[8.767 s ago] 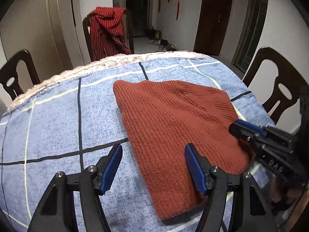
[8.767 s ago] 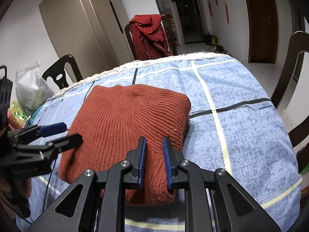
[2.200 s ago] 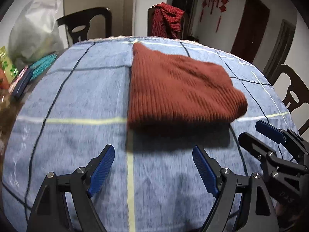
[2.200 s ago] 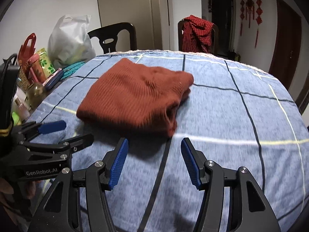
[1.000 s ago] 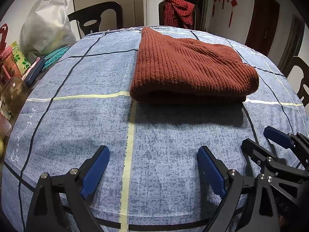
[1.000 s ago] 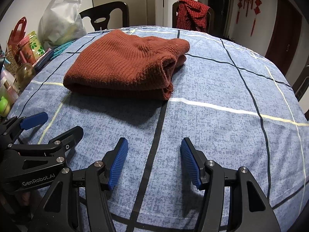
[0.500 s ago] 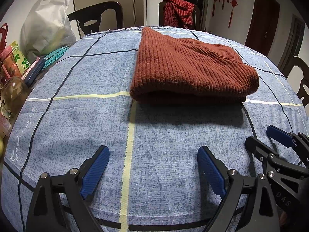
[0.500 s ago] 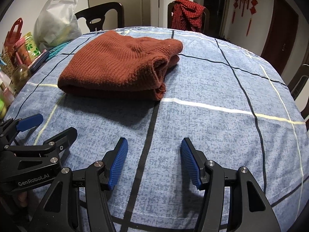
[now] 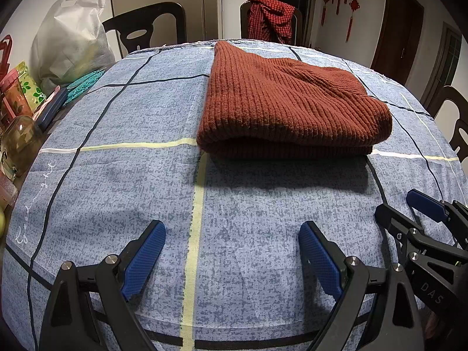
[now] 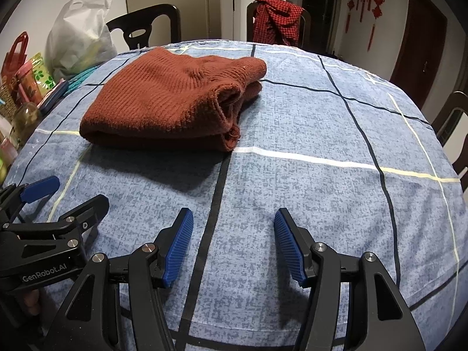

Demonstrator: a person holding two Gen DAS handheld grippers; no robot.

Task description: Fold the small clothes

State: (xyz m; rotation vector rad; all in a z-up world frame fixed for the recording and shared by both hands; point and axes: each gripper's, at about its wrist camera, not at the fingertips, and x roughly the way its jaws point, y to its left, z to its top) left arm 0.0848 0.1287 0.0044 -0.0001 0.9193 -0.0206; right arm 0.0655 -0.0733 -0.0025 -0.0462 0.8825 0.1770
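A rust-red ribbed knit garment [image 9: 286, 102] lies folded in a thick flat stack on the blue checked tablecloth [image 9: 234, 219]. It also shows in the right wrist view [image 10: 172, 99], with its open edges facing right. My left gripper [image 9: 232, 251] is open and empty, held over the near part of the table, well short of the garment. My right gripper [image 10: 232, 242] is open and empty, likewise near the front edge. Each gripper shows at the side of the other's view.
A white bag [image 9: 70, 44], a jar [image 9: 17, 143], packets and a teal mat [image 9: 84, 82] crowd the table's left edge. Dark wooden chairs [image 9: 152, 26] ring the table; one at the back holds a red checked cloth [image 9: 272, 17].
Since 8.8 s ago both grippers have let go of the garment and drawn back toward the near table edge. Over the last second both views have barely shifted.
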